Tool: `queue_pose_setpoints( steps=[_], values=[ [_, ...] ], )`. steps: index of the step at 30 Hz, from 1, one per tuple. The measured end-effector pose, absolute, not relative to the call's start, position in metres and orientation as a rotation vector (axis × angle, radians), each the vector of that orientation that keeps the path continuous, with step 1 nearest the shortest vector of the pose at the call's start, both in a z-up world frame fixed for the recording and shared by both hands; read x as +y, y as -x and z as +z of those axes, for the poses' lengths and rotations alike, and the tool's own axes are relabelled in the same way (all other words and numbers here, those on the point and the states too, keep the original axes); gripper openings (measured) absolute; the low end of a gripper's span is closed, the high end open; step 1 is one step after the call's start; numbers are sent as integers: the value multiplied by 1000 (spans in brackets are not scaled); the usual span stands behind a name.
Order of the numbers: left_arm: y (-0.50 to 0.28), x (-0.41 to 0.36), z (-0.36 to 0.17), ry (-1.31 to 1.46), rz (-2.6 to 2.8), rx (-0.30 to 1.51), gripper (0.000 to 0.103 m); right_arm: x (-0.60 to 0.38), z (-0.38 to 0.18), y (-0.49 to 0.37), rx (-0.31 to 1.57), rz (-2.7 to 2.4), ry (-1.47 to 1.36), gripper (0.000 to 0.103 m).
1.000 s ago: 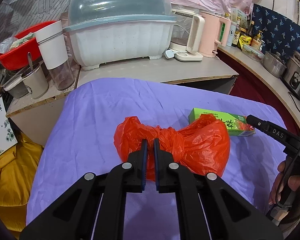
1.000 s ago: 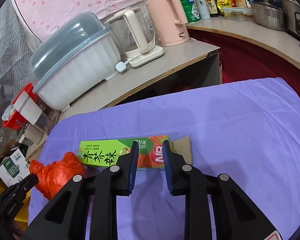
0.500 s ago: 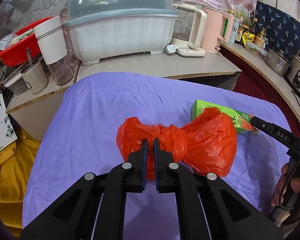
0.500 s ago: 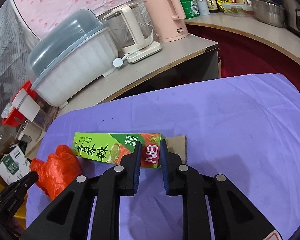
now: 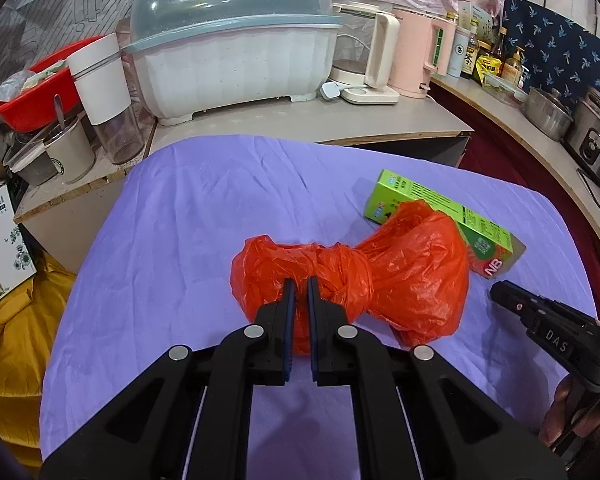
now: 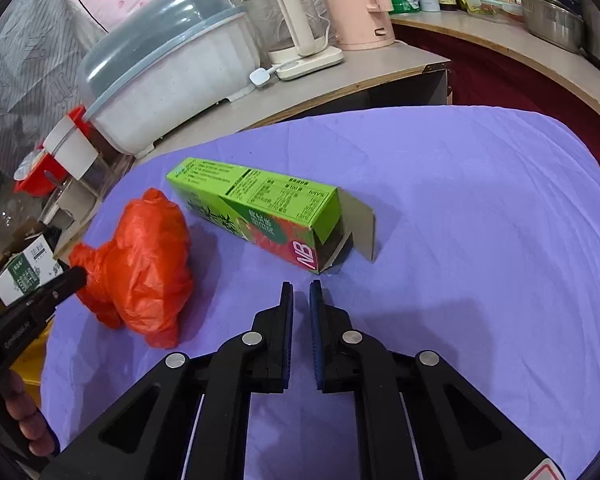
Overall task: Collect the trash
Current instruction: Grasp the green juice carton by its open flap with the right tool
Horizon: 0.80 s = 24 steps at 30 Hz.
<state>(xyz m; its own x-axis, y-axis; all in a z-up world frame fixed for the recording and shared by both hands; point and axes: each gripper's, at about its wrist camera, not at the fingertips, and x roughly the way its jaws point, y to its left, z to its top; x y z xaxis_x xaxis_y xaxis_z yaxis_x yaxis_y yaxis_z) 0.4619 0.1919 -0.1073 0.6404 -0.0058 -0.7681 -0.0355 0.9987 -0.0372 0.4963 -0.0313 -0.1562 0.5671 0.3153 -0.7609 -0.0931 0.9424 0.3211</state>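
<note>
Released, green box (image 6: pixel 260 216) lies just beyond right fingers (image 6: pixel 287 300) — nearly closed, empty — left fingers (image 5: pixel 289 296) pinch orange bag (image 5: pixel 400 276).

green carton (image 5: pixel 448 220): its middle is hidden behind the orange bag (image 5: pixel 400 276) in the left wrist view.
carton interior (image 6: pixel 332 246): dark, contents unreadable.
left hand-held gripper (image 5: pixel 299 286): fingertips buried in bag folds.

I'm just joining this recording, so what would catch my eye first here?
The bright orange plastic bag in the middle of the purple cloth, with the left gripper pinching its near end. Just beyond it lies a green carton with one end flap open, and the right gripper sits right in front of that open end.
</note>
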Motion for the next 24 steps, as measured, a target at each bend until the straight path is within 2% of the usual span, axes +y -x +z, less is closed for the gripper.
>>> queue_pose_setpoints(
  steps=[4,18,19,21,24],
  values=[
    [-457,189,-106,54,18,879,6,-41,-142,-493,888,223,-267,13],
    [-462,188,-112,68,25,882,6,-26,-157,-519,905,292,-230,14],
    [-462,188,-112,68,26,882,6,-25,-158,-520,905,299,-229,13],
    [-463,189,-113,69,26,883,6,-23,-159,-520,900,305,-229,2],
    [-463,189,-112,70,25,883,6,-22,-157,-517,884,308,-229,1]
  ],
)
